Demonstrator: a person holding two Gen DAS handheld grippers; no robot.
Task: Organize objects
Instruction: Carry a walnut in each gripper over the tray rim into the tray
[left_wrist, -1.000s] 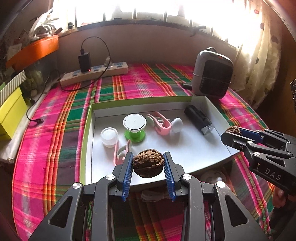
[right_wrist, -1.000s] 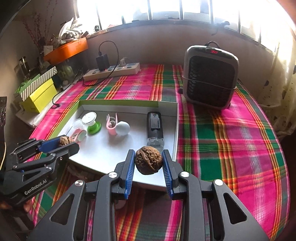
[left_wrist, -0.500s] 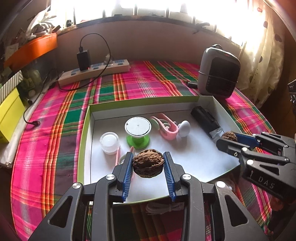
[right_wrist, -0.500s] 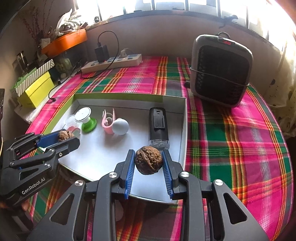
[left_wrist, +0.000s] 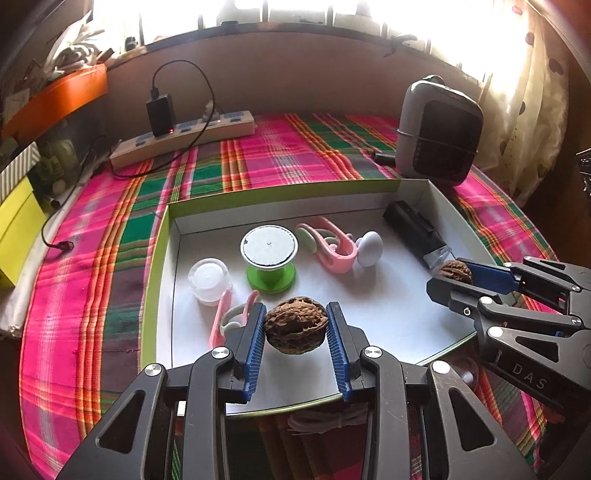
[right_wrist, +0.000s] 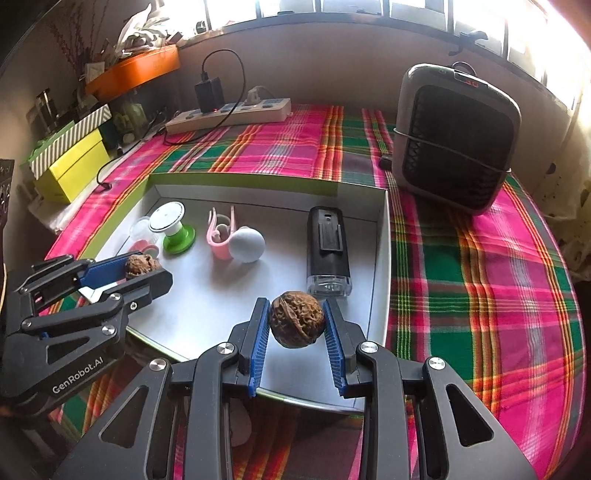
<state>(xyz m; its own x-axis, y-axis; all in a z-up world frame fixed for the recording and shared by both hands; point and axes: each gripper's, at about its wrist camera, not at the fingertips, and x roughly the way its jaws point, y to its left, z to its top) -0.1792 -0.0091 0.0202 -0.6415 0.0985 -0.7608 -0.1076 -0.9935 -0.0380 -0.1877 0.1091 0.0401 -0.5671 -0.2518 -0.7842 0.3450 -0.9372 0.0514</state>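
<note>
We see strong daylight blowing out the window (left_wrist: 295, 14) at twelve o'clock, soft shadows falling toward six inside the tray (left_wrist: 369, 295), and fisheye bending with dark corners.

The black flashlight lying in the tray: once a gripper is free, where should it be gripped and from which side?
Probably across the middle of the black flashlight's body, coming down from above with the jaws closing on its two long sides. It lies flat, clear lens end toward the near rim of the tray. That wall runs close along one side, so go in steeply.
</note>
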